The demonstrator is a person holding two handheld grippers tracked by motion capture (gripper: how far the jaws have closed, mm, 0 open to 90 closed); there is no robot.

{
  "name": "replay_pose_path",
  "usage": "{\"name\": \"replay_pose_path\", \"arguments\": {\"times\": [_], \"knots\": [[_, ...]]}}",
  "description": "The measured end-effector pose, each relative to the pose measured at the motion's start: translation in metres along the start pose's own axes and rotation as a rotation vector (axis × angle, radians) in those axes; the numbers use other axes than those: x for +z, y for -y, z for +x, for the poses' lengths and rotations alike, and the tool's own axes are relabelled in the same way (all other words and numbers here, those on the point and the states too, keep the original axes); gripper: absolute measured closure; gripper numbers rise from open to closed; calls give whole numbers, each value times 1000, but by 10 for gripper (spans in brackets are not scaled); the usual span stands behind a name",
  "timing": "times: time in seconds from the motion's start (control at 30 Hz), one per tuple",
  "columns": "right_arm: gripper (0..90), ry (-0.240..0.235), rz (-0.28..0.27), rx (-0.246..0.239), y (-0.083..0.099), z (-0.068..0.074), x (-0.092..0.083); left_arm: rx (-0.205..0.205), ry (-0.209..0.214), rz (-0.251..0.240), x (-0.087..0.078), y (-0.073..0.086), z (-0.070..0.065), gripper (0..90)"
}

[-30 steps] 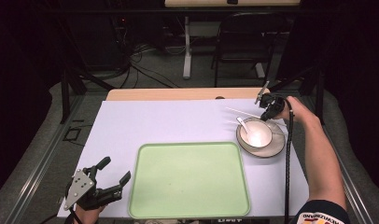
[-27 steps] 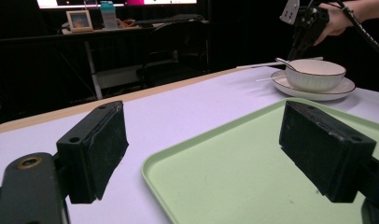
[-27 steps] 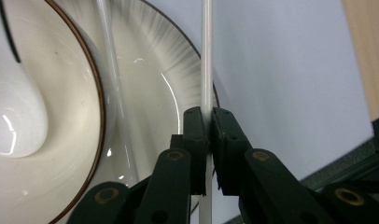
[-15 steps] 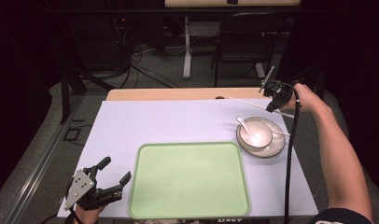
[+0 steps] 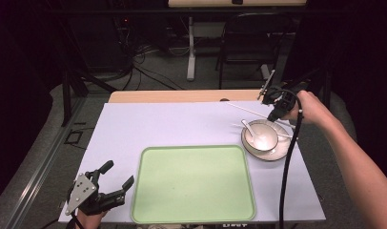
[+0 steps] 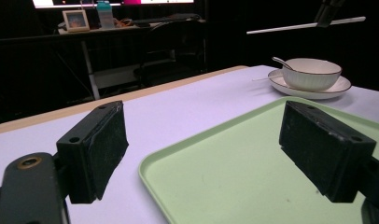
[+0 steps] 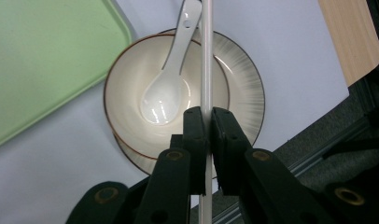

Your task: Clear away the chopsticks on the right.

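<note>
A white bowl (image 5: 262, 137) sits on a striped plate (image 5: 273, 153) at the table's right, with a white spoon (image 5: 247, 127) in it. My right gripper (image 5: 272, 116) hovers above the bowl's far side, shut on a thin white chopstick (image 5: 249, 110) that points left, level in the air. From the right gripper view, the chopstick (image 7: 206, 56) runs between the closed pads over the bowl (image 7: 131, 93) and spoon (image 7: 171, 70). Open and holding nothing, my left gripper (image 5: 119, 174) rests near the front left corner, beside the green tray (image 5: 194, 183).
A second thin stick (image 5: 287, 136) seems to lie across the plate behind the bowl. The white mat (image 5: 172, 124) covers the table; a wooden strip (image 5: 182, 96) shows at its far edge. A chair (image 5: 249, 43) and cables stand beyond. The right gripper's cable (image 5: 284, 181) hangs over the table's right side.
My right gripper has risen and drawn back toward the far right, carrying the chopstick up off the bowl. The left gripper has stayed where it was.
</note>
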State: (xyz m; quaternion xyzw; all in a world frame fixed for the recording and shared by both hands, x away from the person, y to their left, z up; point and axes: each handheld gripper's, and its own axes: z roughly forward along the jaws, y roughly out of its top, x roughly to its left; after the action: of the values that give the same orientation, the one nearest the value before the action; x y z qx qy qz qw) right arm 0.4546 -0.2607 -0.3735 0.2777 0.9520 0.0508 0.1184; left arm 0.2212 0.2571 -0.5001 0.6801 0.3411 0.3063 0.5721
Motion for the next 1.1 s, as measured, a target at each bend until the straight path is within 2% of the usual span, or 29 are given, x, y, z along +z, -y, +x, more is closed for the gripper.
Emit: {"name": "replay_pose_path", "arguments": {"times": [0.03,0.07,0.1,0.13,0.2,0.23,0.27,0.33,0.4,0.43,0.47,0.53,0.57,0.6,0.63,0.67,0.77,0.8,0.83,0.87,0.9,0.93,0.97,1.0,1.1], "knots": [[845,2,-4,8,0,11,0,0,2,0,0,0,0,152],[845,2,-4,8,0,11,0,2,2,0,0,0,0,152],[845,15,-38,22,0,17,2,2,2,-2,0,0,0,152],[845,17,-6,26,-1,23,0,1,0,-3,0,0,0,152],[845,16,-28,39,0,36,0,1,1,-2,0,0,0,152],[845,16,-28,39,0,36,0,-1,-1,-1,0,0,0,152],[845,10,-33,57,1,44,0,1,1,0,0,0,0,152],[845,8,-19,54,1,48,-2,1,1,0,0,0,0,152],[845,-6,-53,74,3,59,-1,2,1,0,0,0,0,152],[845,-6,-53,74,3,59,-1,2,1,0,0,0,0,152],[844,-32,-56,84,5,67,-1,2,1,1,0,0,0,152],[844,-38,-54,76,6,71,0,2,4,1,0,0,0,152],[844,-48,-72,82,8,76,1,2,3,3,0,0,0,152],[844,-58,-58,88,11,84,2,6,6,3,0,0,0,152],[844,-58,-58,88,11,84,2,6,6,3,0,0,0,152],[844,-50,-99,109,15,92,7,6,6,4,0,0,0,152],[843,-65,-76,122,19,98,6,3,6,1,0,0,0,152],[843,-70,-74,147,24,104,9,3,7,1,0,0,0,152],[843,-70,-74,147,24,104,9,3,6,2,0,0,0,152],[843,-63,-111,159,26,106,12,6,8,2,0,0,0,152],[843,-69,-76,170,28,108,12,6,8,3,0,0,0,152],[843,-83,-104,198,32,113,18,7,8,4,0,0,0,152],[843,-83,-104,198,32,113,18,6,9,3,0,0,-1,152],[843,-86,-87,233,36,118,23,5,7,2,0,0,-1,152],[843,-107,-109,291,40,125,32,3,6,2,0,0,-1,152]]}}
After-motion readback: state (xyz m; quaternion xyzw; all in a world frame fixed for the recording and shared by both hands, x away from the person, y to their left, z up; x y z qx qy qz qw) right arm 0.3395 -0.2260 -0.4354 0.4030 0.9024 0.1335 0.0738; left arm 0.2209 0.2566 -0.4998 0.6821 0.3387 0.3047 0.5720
